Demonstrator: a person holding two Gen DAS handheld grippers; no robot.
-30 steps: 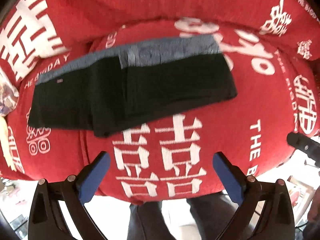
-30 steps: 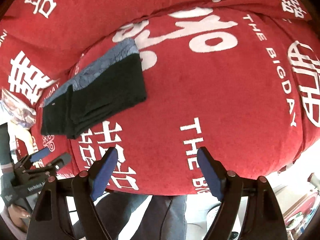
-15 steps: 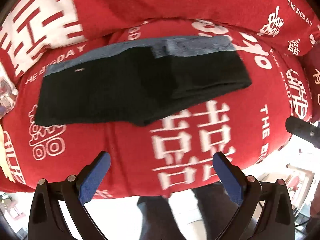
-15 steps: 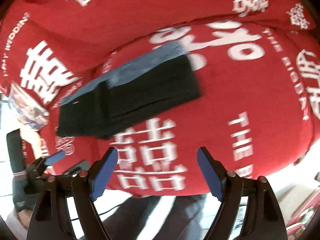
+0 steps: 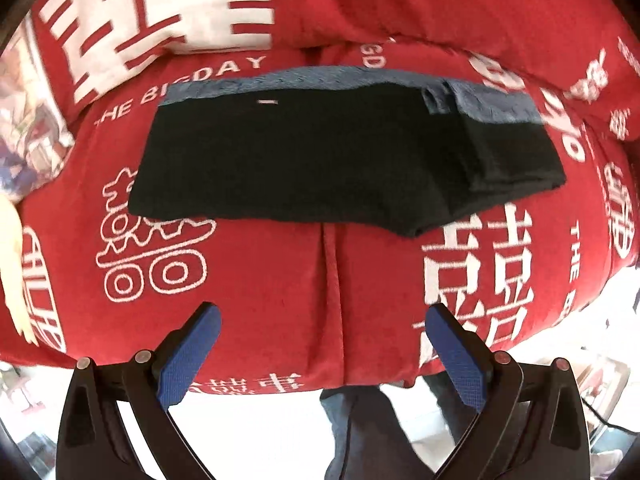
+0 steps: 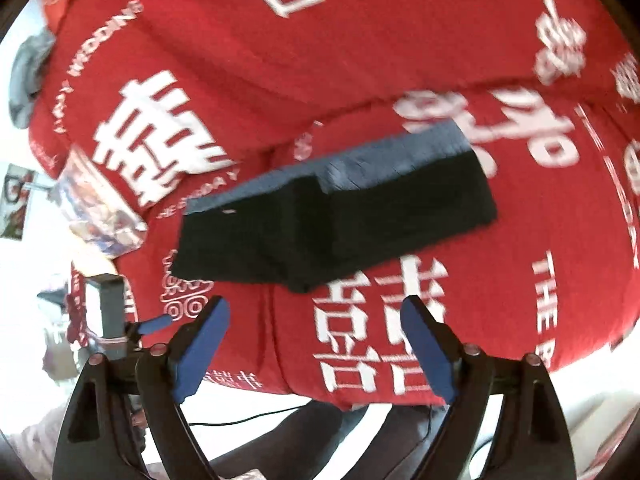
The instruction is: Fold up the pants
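The black pants (image 5: 320,160) with a blue-grey waistband lie folded into a flat rectangle on a red sofa cover (image 5: 280,280) printed with white characters. They also show in the right wrist view (image 6: 340,220). My left gripper (image 5: 324,320) is open and empty, hovering over the seat's front edge, short of the pants. My right gripper (image 6: 316,316) is open and empty, just short of the pants' near edge. The left gripper's blue tip (image 6: 154,323) shows at the lower left of the right wrist view.
The red backrest (image 5: 400,8) rises behind the pants. A colourful printed item (image 6: 100,216) lies at the sofa's left end. The person's legs (image 5: 360,432) and a light floor are below the seat's front edge.
Both grippers have swung left along the sofa, so the pants sit more central in each view. Both stayed open. The pants have not moved.
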